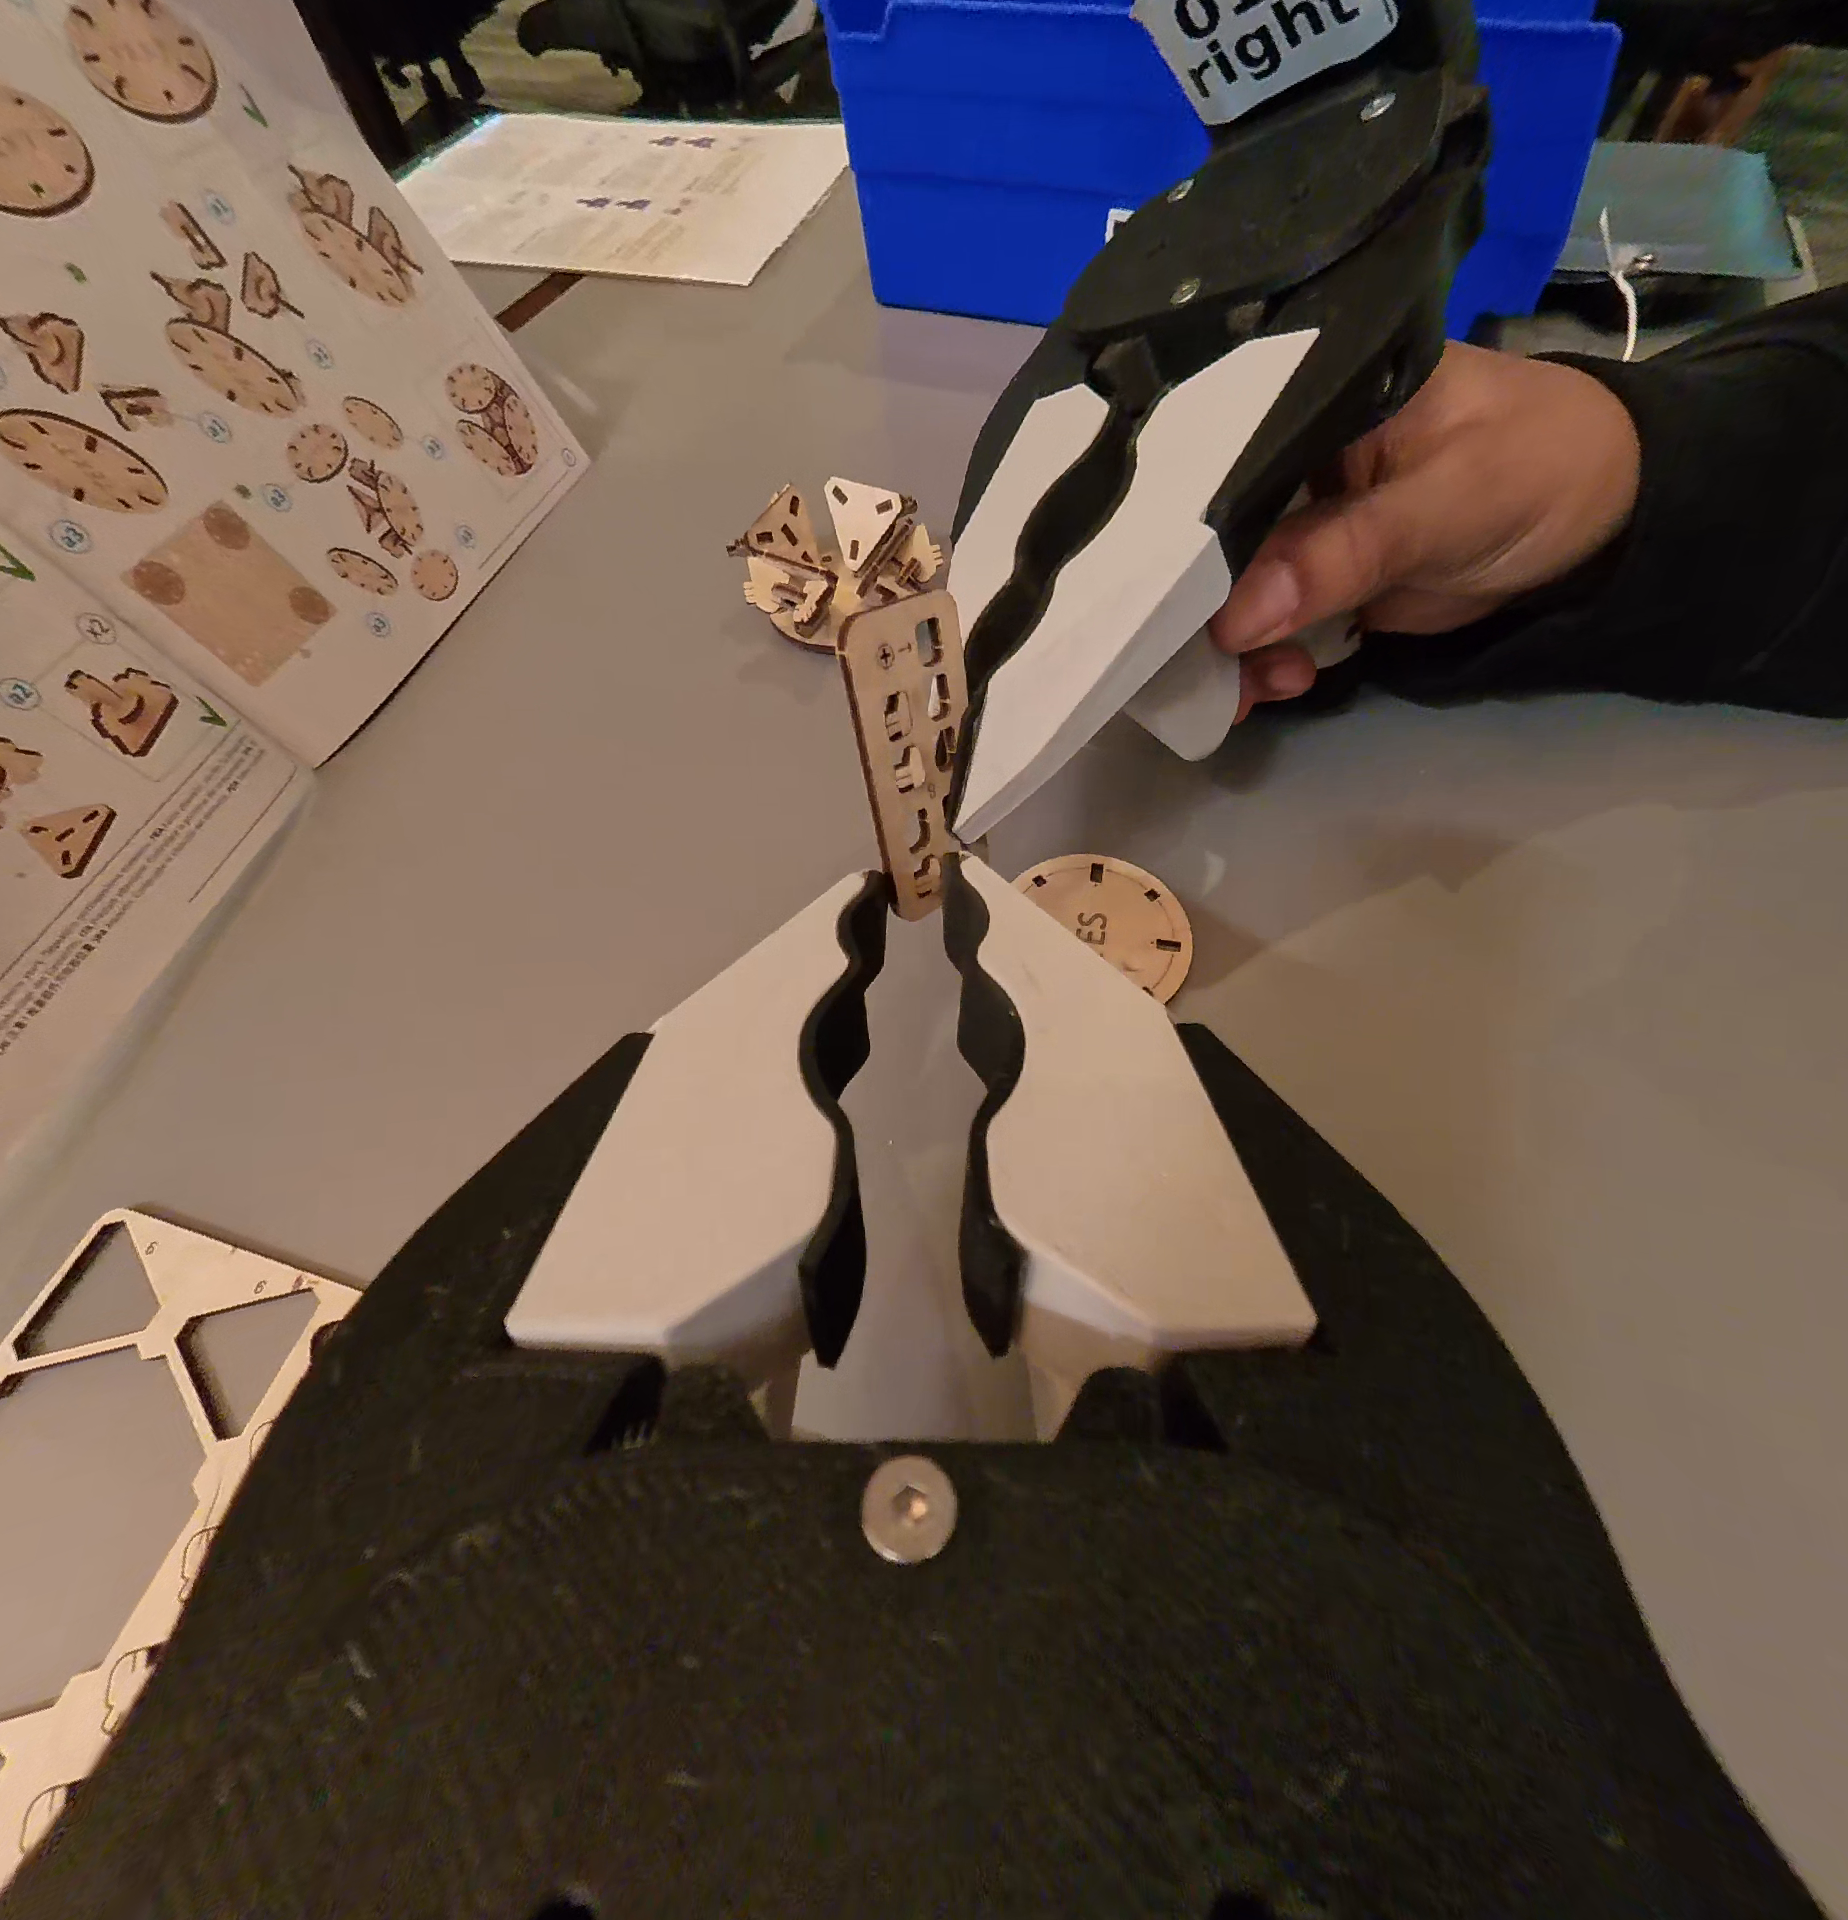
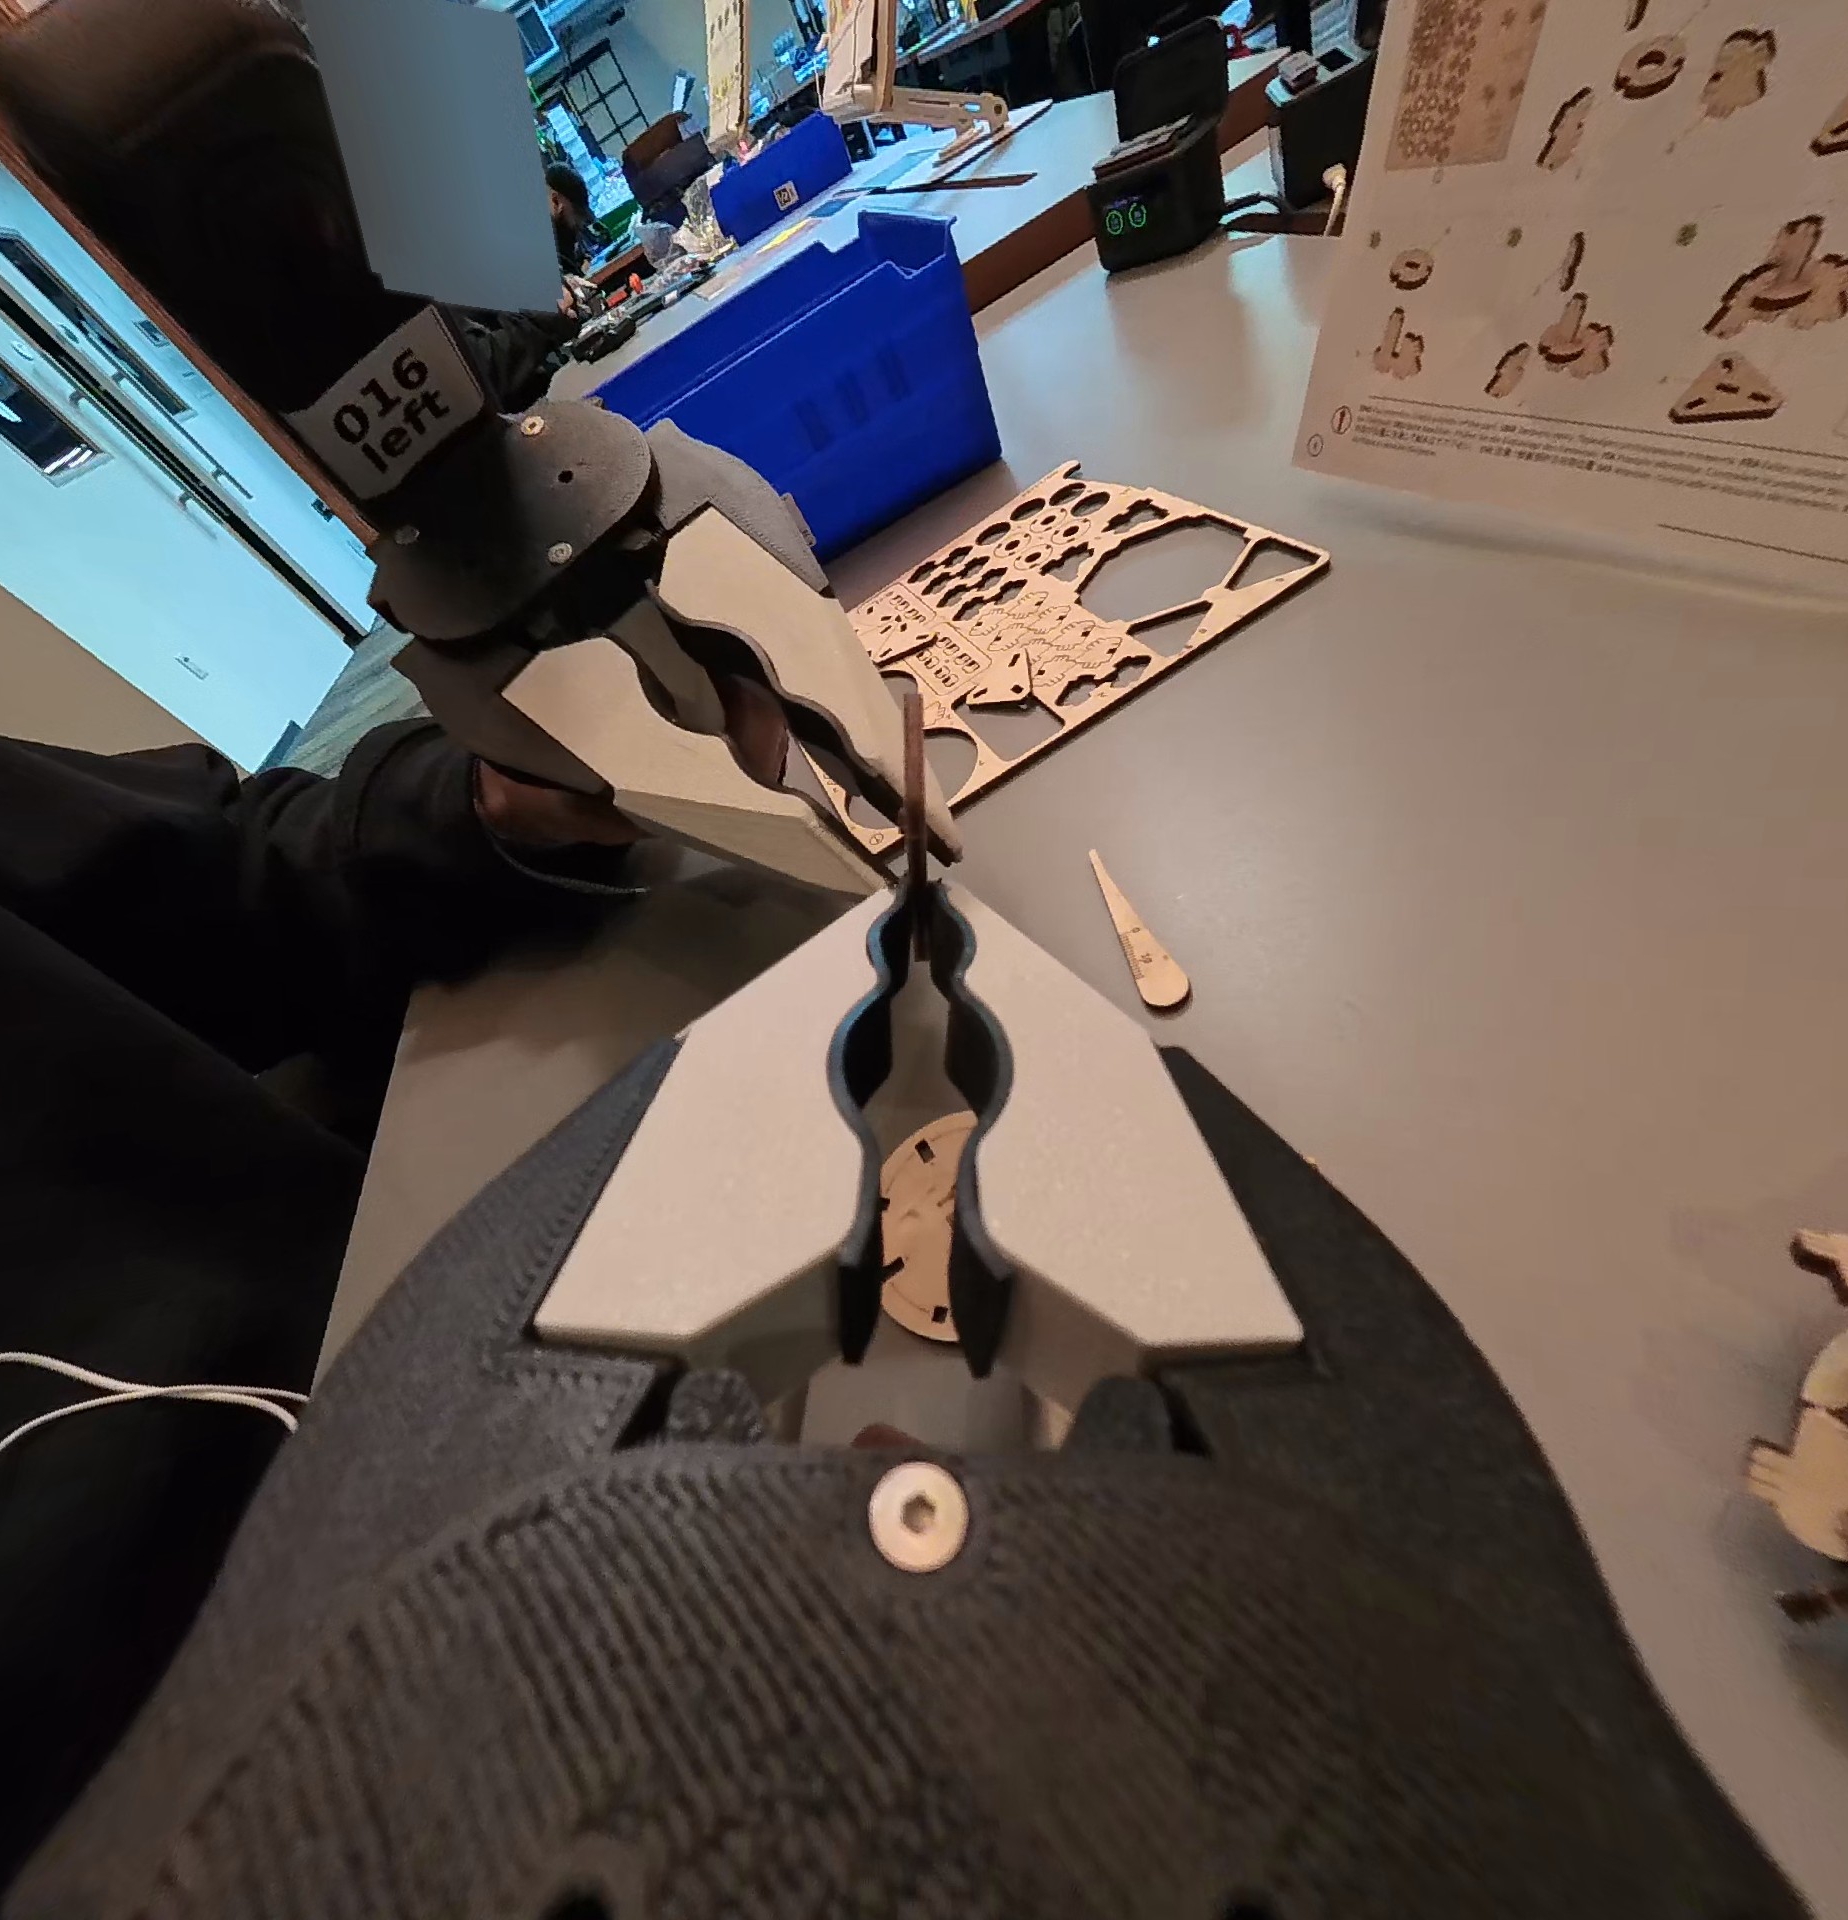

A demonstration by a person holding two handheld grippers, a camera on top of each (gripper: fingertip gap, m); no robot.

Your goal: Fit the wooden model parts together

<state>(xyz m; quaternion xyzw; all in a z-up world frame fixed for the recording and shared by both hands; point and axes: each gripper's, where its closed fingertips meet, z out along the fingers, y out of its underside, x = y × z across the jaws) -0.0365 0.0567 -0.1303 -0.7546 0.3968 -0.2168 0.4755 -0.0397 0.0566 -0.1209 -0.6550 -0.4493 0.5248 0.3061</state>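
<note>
Both the left gripper point(image 1: 915, 883) and right gripper point(image 2: 912, 904) pinch the wooden strip point(image 1: 904, 748) above the tabletop point(image 1: 1419, 987); best keep both grips firm near its lower end.

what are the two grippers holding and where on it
Both hold one small wooden strip with cut-outs, standing upright. The left gripper clamps its bottom end across the width; the right gripper pinches its side edge across the thin faces.
</note>
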